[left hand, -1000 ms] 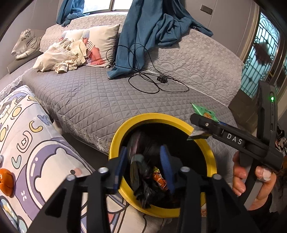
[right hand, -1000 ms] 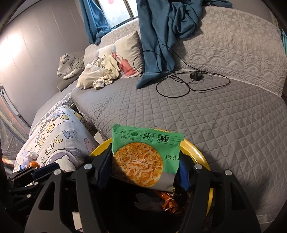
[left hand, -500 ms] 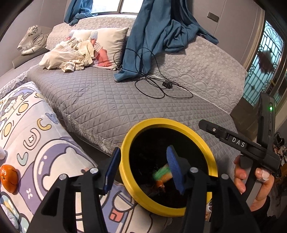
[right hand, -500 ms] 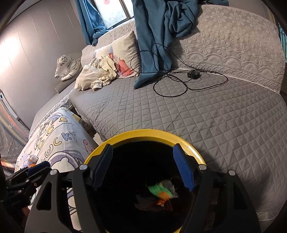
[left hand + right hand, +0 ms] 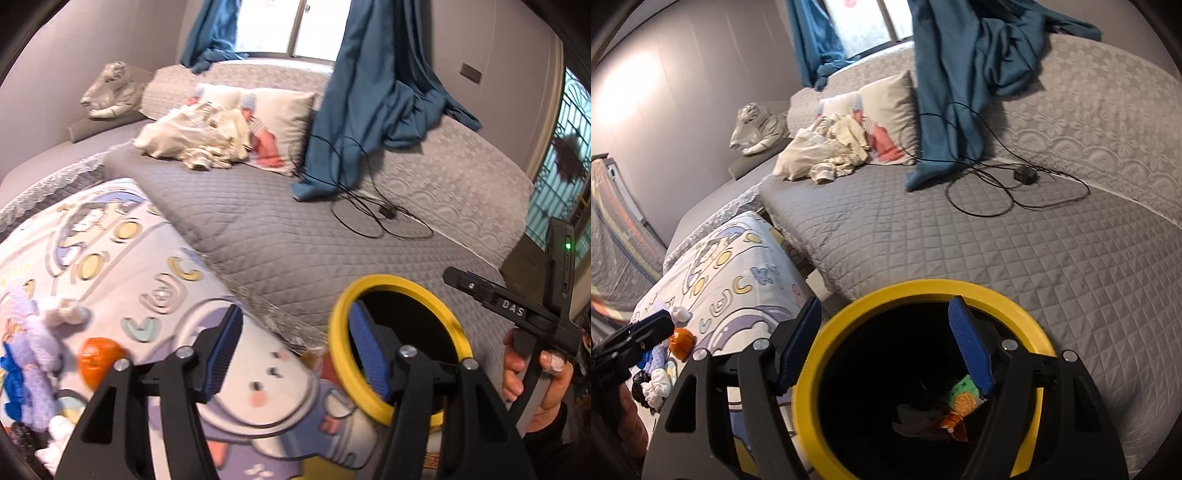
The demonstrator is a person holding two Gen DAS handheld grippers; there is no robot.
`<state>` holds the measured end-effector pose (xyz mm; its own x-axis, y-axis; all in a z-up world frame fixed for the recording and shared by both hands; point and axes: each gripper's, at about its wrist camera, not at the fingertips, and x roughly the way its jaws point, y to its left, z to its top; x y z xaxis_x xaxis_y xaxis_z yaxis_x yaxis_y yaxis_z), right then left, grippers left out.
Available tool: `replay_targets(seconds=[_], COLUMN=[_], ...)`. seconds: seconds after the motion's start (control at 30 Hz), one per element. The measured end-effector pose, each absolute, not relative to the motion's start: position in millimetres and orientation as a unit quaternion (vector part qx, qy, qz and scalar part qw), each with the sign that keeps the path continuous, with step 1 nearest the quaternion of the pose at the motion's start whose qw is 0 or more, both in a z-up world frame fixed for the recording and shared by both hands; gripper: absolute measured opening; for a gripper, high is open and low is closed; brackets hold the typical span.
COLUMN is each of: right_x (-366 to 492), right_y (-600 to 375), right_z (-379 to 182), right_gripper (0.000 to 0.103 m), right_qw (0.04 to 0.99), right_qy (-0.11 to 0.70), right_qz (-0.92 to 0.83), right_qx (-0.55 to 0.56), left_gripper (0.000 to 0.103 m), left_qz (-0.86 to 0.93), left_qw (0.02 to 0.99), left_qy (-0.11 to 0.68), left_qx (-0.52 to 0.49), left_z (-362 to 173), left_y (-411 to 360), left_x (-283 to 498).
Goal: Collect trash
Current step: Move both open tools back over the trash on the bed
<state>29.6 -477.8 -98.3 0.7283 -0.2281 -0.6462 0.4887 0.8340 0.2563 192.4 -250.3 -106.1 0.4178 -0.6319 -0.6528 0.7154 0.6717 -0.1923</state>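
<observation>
A black trash bin with a yellow rim (image 5: 343, 306) (image 5: 849, 314) stands beside the grey bed. Inside it lie a green noodle packet (image 5: 964, 397) and orange wrappers (image 5: 951, 422). My right gripper (image 5: 882, 347) is open and empty above the bin mouth; it also shows in the left wrist view (image 5: 517, 317), held by a hand. My left gripper (image 5: 295, 350) is open and empty, left of the bin over a cartoon-print cushion (image 5: 110, 266). An orange ball-like item (image 5: 98, 360) (image 5: 681, 341) and white crumpled bits (image 5: 61, 310) (image 5: 657, 386) lie on that cushion.
The grey quilted bed (image 5: 295, 236) carries a black cable with charger (image 5: 386, 212), a blue curtain (image 5: 354, 110), pillows (image 5: 280, 110) and cream clothes (image 5: 192, 144). A toy tiger (image 5: 110, 88) sits at the back left. A purple knit item (image 5: 29, 354) lies at the cushion's left.
The right gripper opened and the green noodle packet dropped into the bin. The left gripper swung left from over the bin towards the cartoon cushion.
</observation>
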Motion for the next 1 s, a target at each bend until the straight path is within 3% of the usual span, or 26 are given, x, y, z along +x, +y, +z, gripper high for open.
replay_targets(seconds=[0.37,1.0], right_x=[78.0,165.1], right_y=[-408.6,-270.0], right_z=[-77.6,-85.5], right_gripper=[0.074,0.076], right_qw=[0.928,0.932], right_qy=[0.311,0.348], right_qz=[-0.116,0.014], right_qx=[0.171,0.105], left_gripper=[0.076,0.086], left_qz=[-0.335,-0.191], left_qw=[0.882,0.923], left_qy=[0.330,0.333], left_qx=[0.024,-0.036], left_z=[-76.2,-89.4], left_y=[-152.1,21.8], left_x=[217.4,235.7])
